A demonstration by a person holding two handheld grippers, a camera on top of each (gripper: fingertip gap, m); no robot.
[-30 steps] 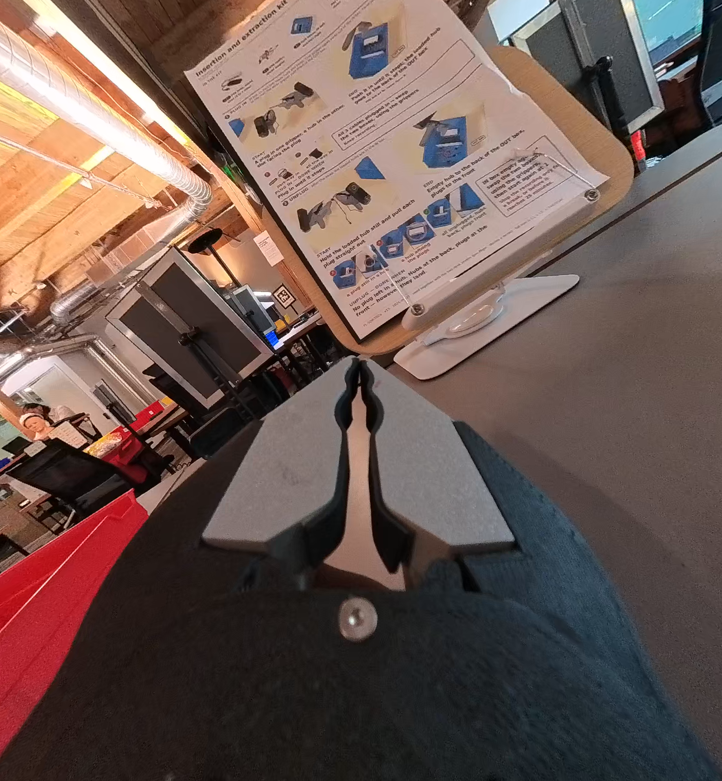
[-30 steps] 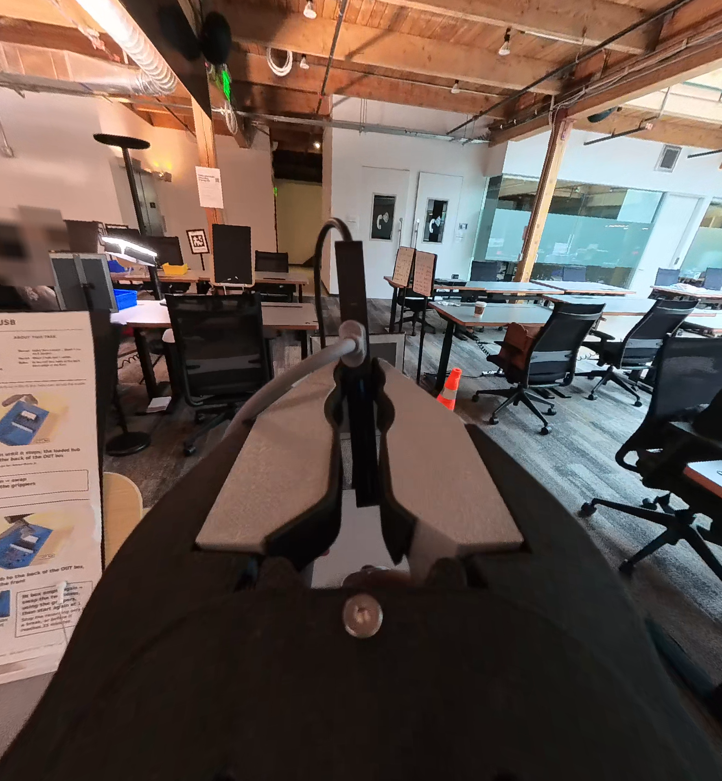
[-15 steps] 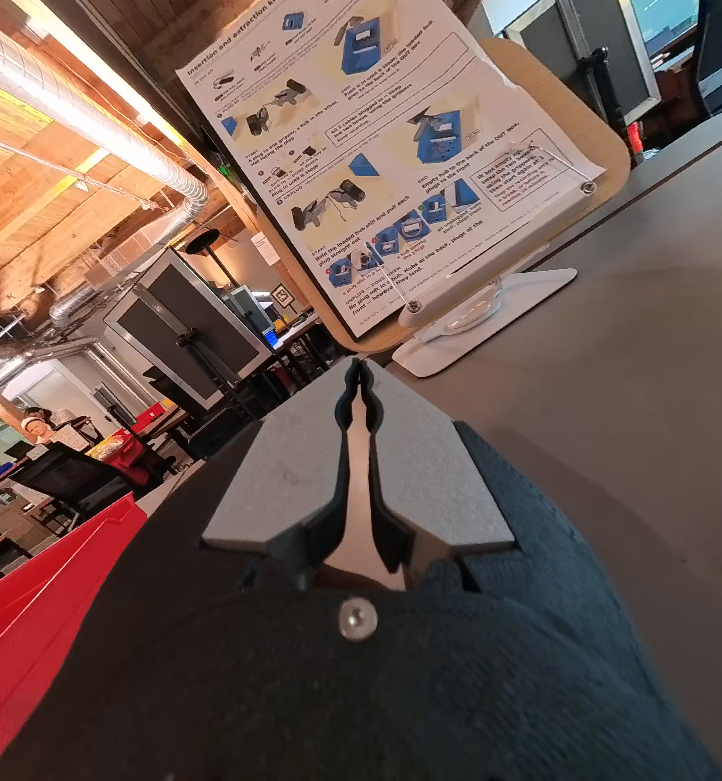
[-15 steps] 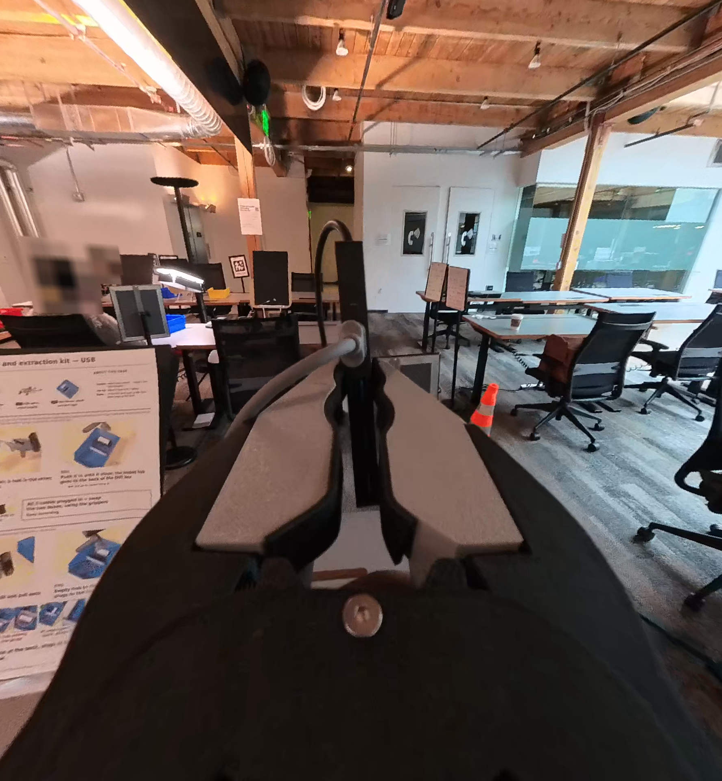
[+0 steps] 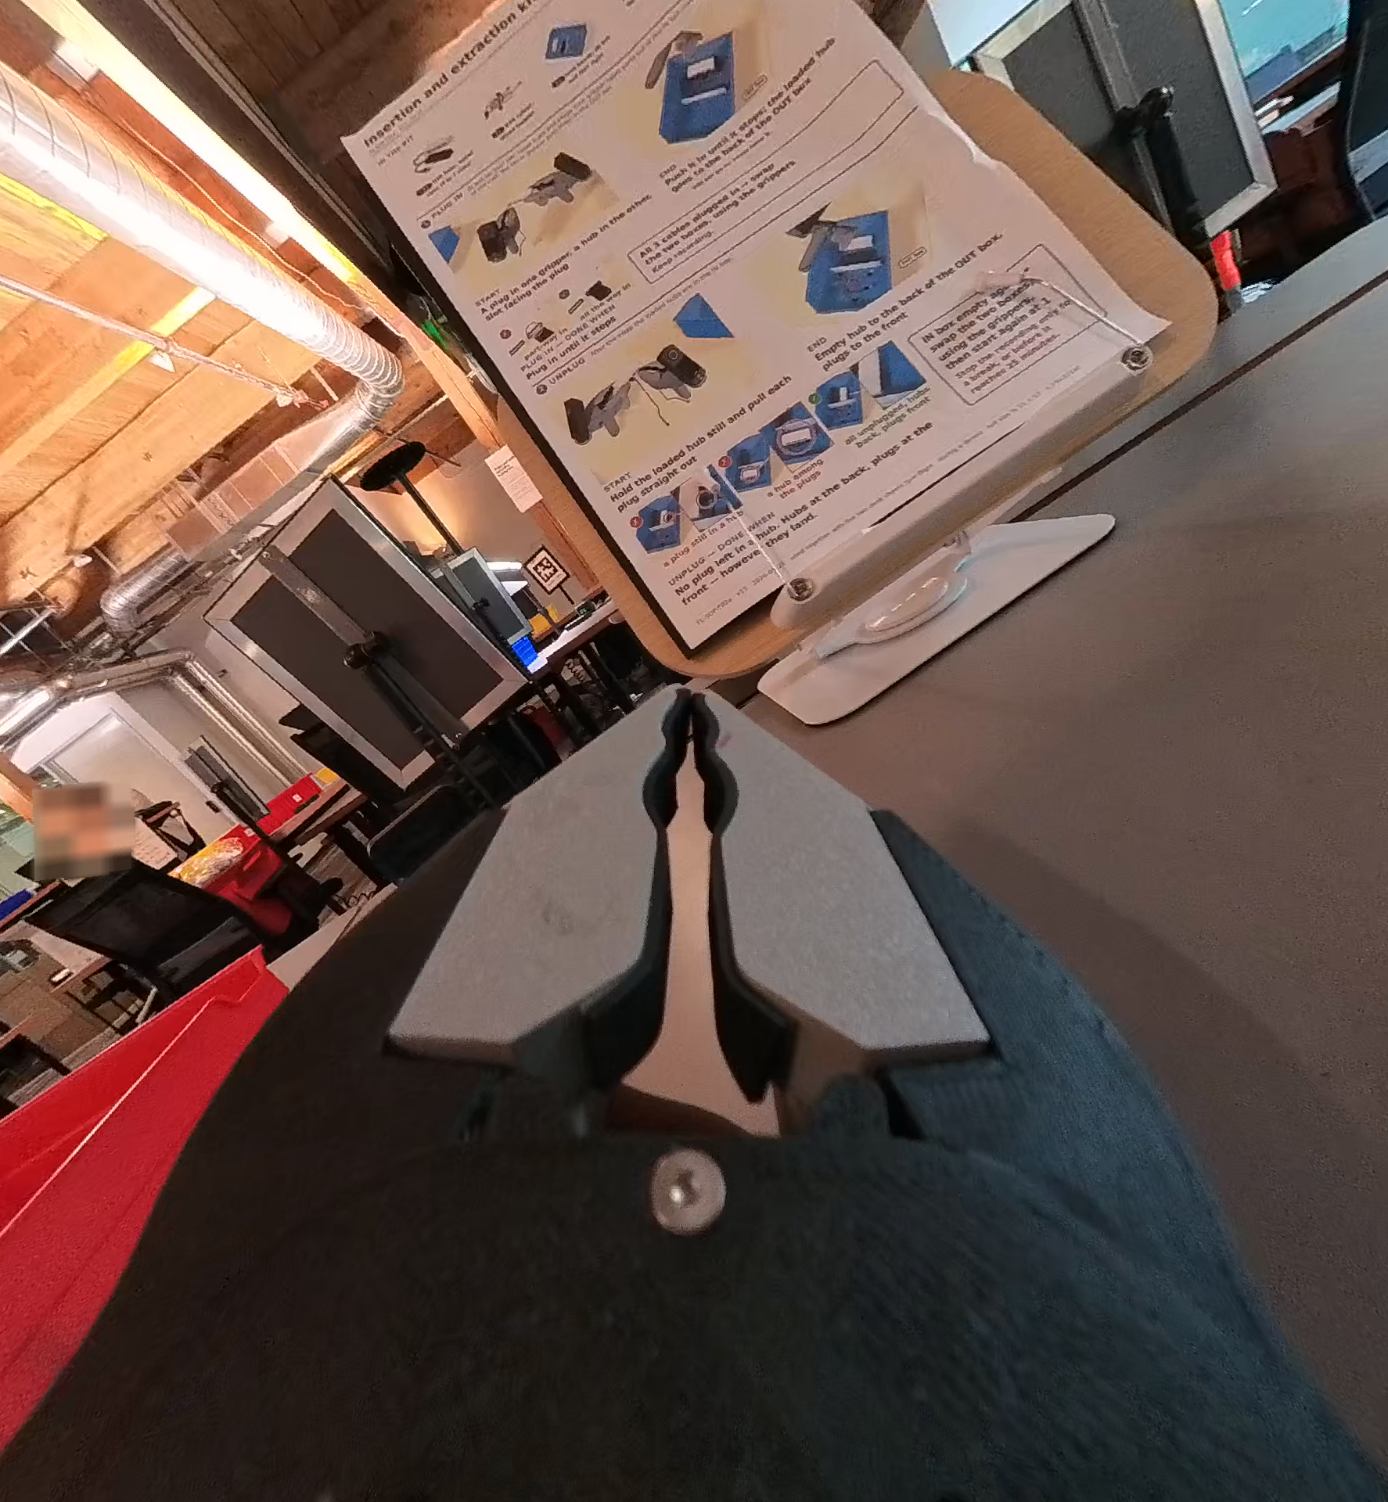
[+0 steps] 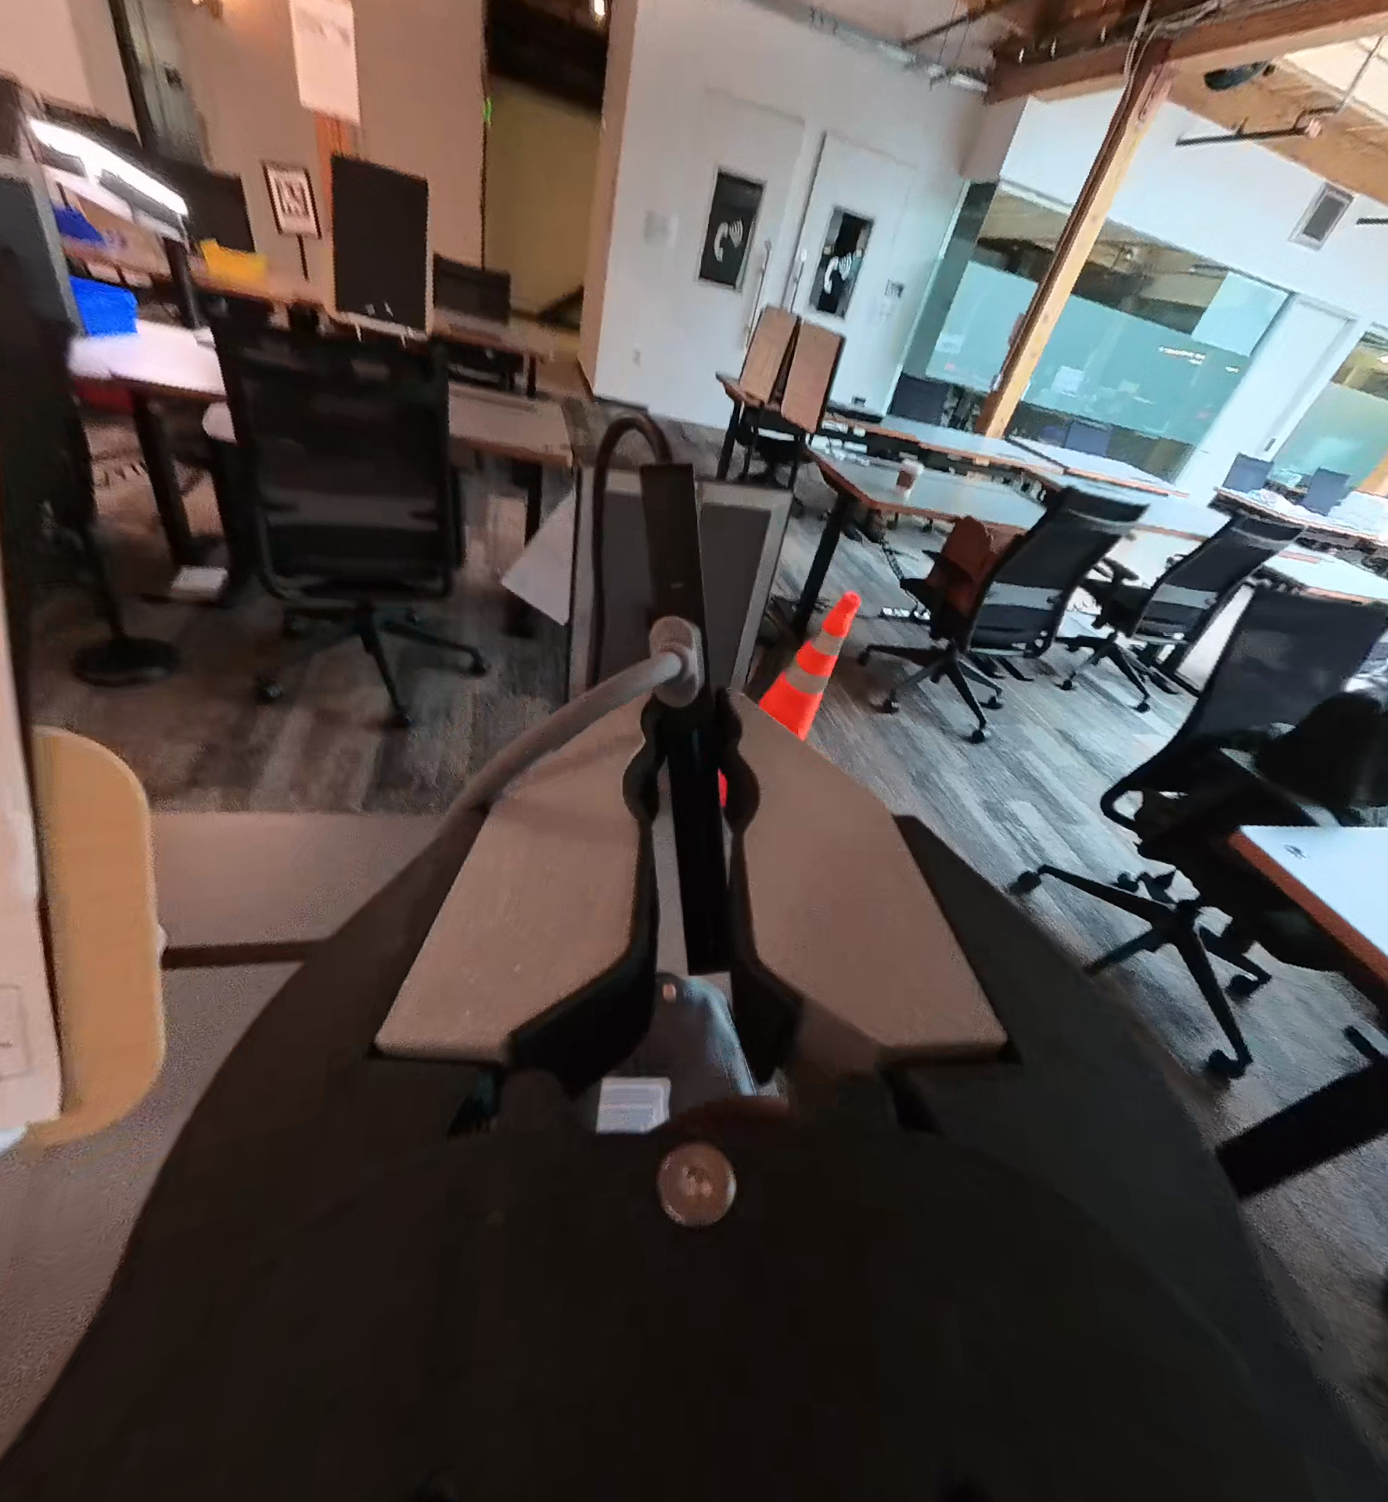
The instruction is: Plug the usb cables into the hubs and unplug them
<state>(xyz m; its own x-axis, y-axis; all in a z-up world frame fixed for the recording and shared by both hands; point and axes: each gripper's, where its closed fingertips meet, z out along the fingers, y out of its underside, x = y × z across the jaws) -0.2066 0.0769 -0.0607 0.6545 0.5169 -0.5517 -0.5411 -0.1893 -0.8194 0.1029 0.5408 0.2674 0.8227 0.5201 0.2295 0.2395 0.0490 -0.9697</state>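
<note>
Black and slim, a usb hub (image 6: pixel 678 618) stands upright, pinched between the closed fingers of the right gripper (image 6: pixel 692 731), held in the air past the tabletop's edge; a grey cable (image 6: pixel 561 723) is plugged into its left side. Left gripper (image 5: pixel 689 715) rests empty, fingertips together, over the grey tabletop (image 5: pixel 1162 731), facing an instruction sheet (image 5: pixel 748 284) on a white stand. Red bin (image 5: pixel 65 1178) sits at its left.

Hub (image 6: pixel 687 731): slim black bar, upright, centre of frame in right wrist view, lower part clamped between right gripper (image 6: pixel 691 715) fingers, top end standing clear above tips.

Grey cable (image 6: pixel 561 723): plugged into hub's left face just above fingertips, w/ grey collar at joint; curves down-left.

Black cable (image 6: pixel 617 455): arches off hub's top-left, drops down left side.
</note>
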